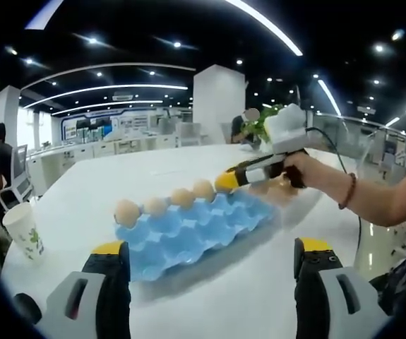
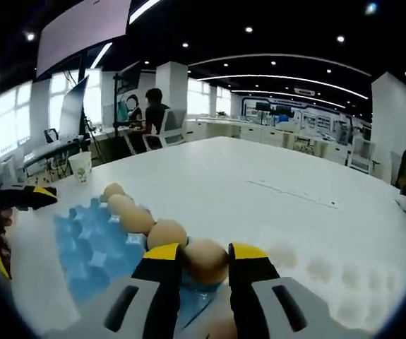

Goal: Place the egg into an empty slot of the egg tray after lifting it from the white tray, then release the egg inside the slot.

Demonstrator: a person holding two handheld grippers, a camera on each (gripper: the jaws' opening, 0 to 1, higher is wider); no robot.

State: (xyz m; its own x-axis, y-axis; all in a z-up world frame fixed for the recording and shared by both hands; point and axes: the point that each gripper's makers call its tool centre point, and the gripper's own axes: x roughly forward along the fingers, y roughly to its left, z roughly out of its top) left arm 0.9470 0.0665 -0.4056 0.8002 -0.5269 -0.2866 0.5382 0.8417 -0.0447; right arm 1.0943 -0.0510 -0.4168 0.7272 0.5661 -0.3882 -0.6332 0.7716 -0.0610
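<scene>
I see a blue moulded egg tray (image 1: 188, 229) with rounded cups, made of thin, slightly shiny plastic, lying on a smooth white table (image 1: 82, 191). I take this tray as my landmark. Along its far edge stands a row of four matte, pale brown eggs (image 1: 164, 205), each in its own cup.

At the right end of that row, my right gripper (image 1: 225, 181), with yellow tips on black fingers, has its jaws closed on one more smooth tan egg (image 2: 206, 260). In the right gripper view the two pads press on both sides of this egg, which sits at the tray's edge, next to the last egg of the row. If it rests already in a cup, I cannot tell. A hand (image 1: 298, 168) wearing a beaded bracelet holds this gripper.

My left gripper (image 1: 211, 279) hovers on the near side of the tray, jaws wide apart and holding nothing.

To the left of the tray, well apart, stands a white paper cup (image 1: 25, 231) with a green print.
</scene>
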